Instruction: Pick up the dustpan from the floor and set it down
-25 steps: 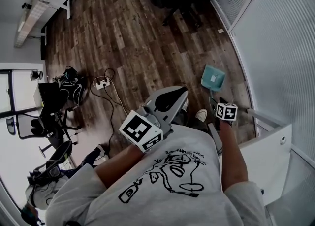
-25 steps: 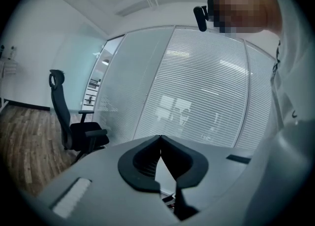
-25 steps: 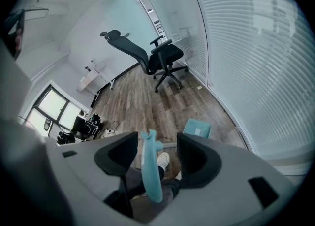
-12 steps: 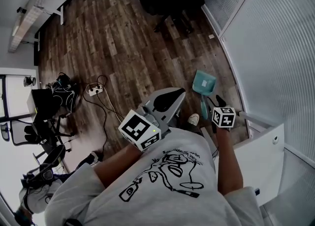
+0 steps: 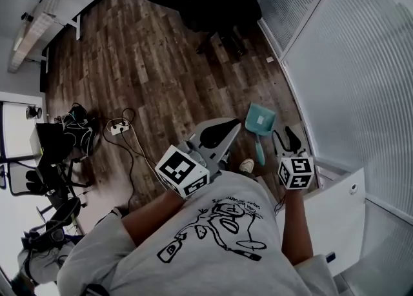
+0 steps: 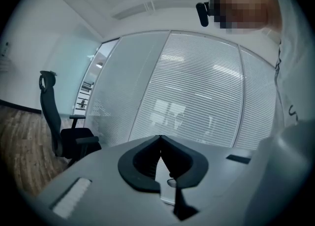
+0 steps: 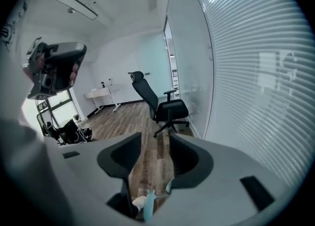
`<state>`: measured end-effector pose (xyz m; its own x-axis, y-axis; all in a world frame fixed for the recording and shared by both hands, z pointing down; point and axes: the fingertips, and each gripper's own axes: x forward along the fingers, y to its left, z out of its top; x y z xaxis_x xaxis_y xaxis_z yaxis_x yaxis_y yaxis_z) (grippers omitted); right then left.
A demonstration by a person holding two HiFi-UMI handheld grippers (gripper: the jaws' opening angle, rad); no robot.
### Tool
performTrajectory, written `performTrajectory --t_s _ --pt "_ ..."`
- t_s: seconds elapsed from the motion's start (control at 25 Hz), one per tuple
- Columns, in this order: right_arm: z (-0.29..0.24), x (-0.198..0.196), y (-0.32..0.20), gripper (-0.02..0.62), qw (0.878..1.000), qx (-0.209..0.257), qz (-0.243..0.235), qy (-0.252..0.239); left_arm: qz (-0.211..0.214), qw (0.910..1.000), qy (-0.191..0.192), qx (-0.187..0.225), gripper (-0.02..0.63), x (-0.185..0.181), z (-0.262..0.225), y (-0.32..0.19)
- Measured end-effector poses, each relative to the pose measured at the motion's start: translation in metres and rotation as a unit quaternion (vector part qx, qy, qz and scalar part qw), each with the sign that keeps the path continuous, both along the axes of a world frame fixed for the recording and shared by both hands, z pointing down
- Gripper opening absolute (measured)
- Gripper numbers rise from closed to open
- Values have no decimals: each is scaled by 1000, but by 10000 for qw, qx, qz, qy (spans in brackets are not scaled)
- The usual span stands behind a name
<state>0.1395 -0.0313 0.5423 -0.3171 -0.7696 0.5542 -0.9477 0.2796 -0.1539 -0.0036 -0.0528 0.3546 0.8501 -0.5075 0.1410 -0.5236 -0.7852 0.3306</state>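
Right gripper (image 5: 287, 138) has risen away from the dustpan (image 5: 260, 122), which lies on the wooden floor (image 5: 161, 62) beside the glass wall (image 5: 348, 62). Its jaws have just closed a little but stand apart, empty; left gripper (image 6: 158, 139) is closed, empty. Set-down seems done, nothing left.

The teal dustpan (image 5: 259, 122) lies flat on the wooden floor (image 5: 161, 62), just beside the glass wall (image 5: 348, 82); its long handle points back toward the person.
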Motion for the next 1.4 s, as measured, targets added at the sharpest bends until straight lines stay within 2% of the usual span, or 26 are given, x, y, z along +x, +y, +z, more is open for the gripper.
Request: performTrajectory --t_s 0.12,0.44,1.0,1.4 --pt "-37 0 -5 158 9989 425 -70 166 -3 10000 30 43 2 3 0 -1" --pt "-138 0 -6 106 9911 1319 62 163 -69 9997 91 234 2 4 -14 -10" --pt "-224 -7 6 52 9785 2055 79 174 2 9982 149 588 2 13 -37 -20" --pt "-255 -11 12 41 9732 2290 204 102 49 9969 258 739 2 16 -52 -26"
